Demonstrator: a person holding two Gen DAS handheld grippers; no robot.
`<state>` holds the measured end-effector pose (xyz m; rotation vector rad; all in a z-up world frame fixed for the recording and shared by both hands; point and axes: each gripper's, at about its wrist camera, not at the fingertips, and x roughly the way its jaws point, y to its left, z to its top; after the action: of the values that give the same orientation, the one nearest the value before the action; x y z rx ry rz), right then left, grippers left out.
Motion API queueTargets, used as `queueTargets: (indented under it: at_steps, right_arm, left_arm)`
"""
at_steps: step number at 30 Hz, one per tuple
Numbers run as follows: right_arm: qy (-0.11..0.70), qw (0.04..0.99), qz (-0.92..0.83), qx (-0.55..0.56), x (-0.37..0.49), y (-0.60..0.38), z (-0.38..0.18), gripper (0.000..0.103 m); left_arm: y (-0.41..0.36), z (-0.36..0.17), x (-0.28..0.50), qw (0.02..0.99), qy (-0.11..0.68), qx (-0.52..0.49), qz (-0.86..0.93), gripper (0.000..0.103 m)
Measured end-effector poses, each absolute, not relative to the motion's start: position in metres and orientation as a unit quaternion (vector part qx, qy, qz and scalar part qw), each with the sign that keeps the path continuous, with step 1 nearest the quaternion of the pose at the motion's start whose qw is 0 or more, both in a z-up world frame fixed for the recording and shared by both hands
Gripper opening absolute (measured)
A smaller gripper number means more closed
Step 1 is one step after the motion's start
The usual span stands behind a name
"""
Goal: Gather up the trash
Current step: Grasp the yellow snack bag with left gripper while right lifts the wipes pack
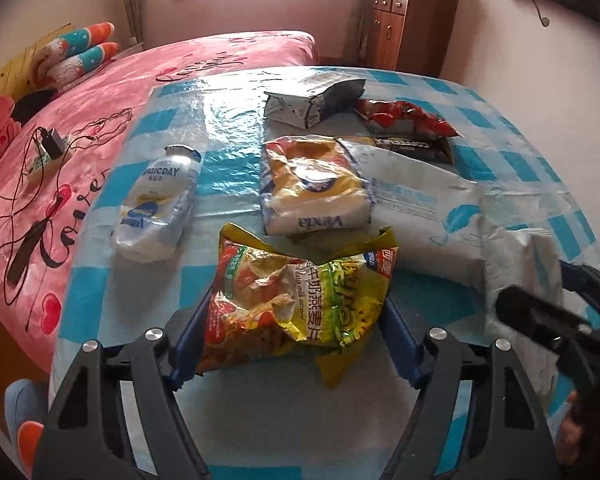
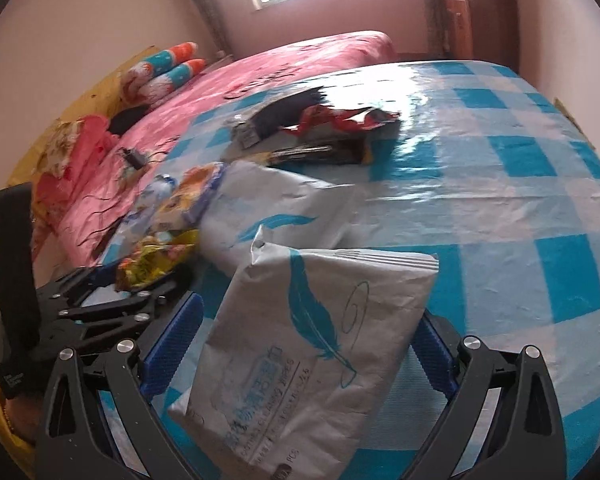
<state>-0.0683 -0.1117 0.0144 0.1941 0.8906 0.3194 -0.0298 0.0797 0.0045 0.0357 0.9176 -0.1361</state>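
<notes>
A crumpled yellow-green oatmeal bag [image 1: 300, 300] lies on the blue-and-white checked table [image 1: 228, 420] between my left gripper's blue pads. My left gripper [image 1: 298, 344] is shut on it, one pad against each side. My right gripper [image 2: 300, 344] is shut on a white pack with a blue feather print [image 2: 320, 340], which tilts up off the table. In the left wrist view that pack [image 1: 520, 268] and the right gripper [image 1: 544, 300] show at the right edge. In the right wrist view the left gripper [image 2: 140, 280] and its bag [image 2: 156, 260] sit at the left.
Beyond lie a white milk bottle [image 1: 156, 208], a Vinda tissue pack [image 1: 316, 192], a second white feather pack [image 1: 420, 208], a grey carton [image 1: 312, 104], a red wrapper [image 1: 404, 116] and a black coffee packet [image 1: 416, 146]. A pink bed [image 1: 80, 140] borders the table's left.
</notes>
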Motion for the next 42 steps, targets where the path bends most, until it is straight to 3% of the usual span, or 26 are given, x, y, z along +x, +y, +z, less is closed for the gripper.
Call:
queueTargets:
  at_steps: [12,25,42]
  right_arm:
    - [0.436,0.887,0.146,0.032,-0.067,-0.098,0.012,0.096]
    - [0.422,0.889,0.175,0.046,-0.073,-0.106,0.016,0.065]
    - [0.388,0.894,0.212,0.078,-0.097,-0.109,0.033,0.060]
  left_arm:
    - [0.087,0.007,-0.051,0.898,0.435,-0.031,-0.053,0.072]
    - [0.102,0.010,-0.080,0.895,0.432,-0.090,-0.064,0.070]
    - [0.116,0.020,-0.126,0.888,0.423,-0.141,-0.112,0.069]
